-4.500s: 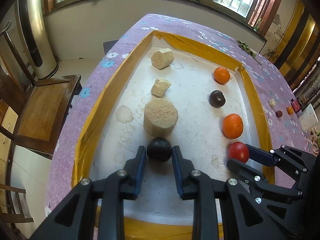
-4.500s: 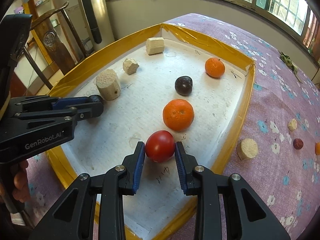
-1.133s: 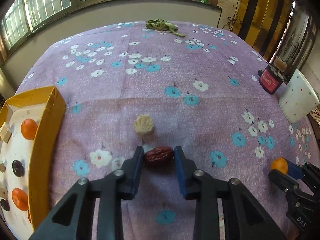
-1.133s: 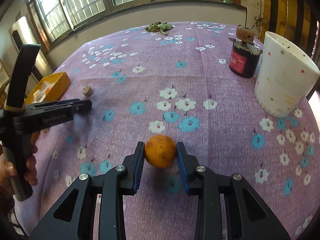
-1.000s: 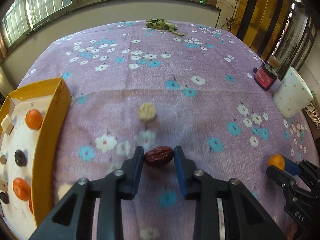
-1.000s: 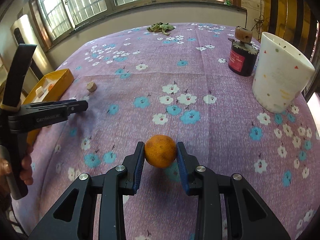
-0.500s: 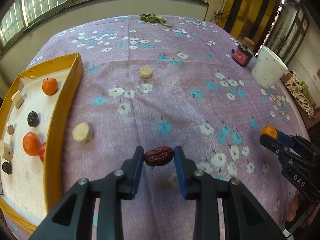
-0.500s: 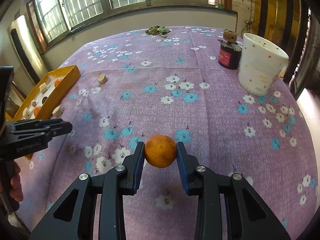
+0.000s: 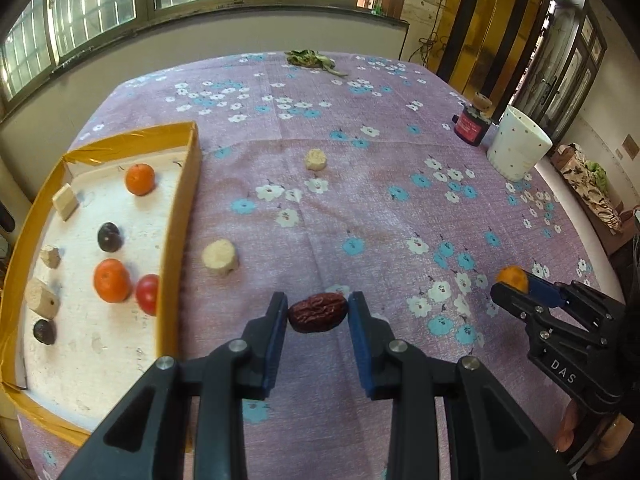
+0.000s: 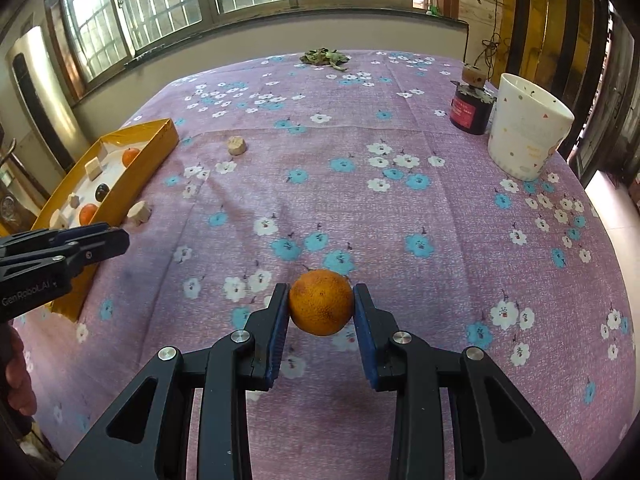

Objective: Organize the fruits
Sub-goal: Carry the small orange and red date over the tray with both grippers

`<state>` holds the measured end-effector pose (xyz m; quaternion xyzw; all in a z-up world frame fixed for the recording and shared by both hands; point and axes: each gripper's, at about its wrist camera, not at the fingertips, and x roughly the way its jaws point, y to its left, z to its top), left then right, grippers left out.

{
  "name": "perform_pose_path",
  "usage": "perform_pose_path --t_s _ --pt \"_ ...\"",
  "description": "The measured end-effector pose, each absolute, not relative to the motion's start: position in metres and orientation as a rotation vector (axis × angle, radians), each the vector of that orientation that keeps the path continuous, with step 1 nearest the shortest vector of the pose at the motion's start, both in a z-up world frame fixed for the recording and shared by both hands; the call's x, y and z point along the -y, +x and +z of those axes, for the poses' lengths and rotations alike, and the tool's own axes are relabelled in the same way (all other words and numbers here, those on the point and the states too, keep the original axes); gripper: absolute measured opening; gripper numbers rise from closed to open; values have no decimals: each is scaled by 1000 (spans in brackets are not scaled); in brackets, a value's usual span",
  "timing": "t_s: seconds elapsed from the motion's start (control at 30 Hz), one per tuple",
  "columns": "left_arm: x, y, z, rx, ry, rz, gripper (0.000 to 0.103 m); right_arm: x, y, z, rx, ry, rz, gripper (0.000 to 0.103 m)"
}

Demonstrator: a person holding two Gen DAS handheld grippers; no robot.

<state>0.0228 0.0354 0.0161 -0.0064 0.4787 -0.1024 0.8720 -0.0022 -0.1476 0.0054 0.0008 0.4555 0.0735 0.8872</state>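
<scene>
Grippers carrying fruit above the floral tablecloth (image 9: 360, 208).
My left gripper (image 9: 318, 312) is pinching a red date (image 9: 318, 313); my right gripper (image 10: 321, 307) is clamping a mandarin (image 10: 321, 307).

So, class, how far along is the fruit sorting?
Done: two oranges, two dark fruits and a tomato sit in the yellow tray. In hand: left gripper holds a red date, right gripper an orange. Left: placing both in the tray.

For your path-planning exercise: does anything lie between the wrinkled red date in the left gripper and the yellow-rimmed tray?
The wrinkled red date is clamped above the cloth. One beige cork-like cylinder lies beside the yellow-rimmed tray, near the path.
</scene>
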Motion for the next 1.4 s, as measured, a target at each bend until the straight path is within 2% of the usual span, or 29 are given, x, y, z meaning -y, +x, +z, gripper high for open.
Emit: perform_pose_path --t_s 0.73,1.4 --pt "-116 15 28 -944 -111 -111 34 84 13 16 -934 -59 196 31" --pt "-237 -1 17 -939 -248 94 34 -29 36 29 -903 -142 425 31"
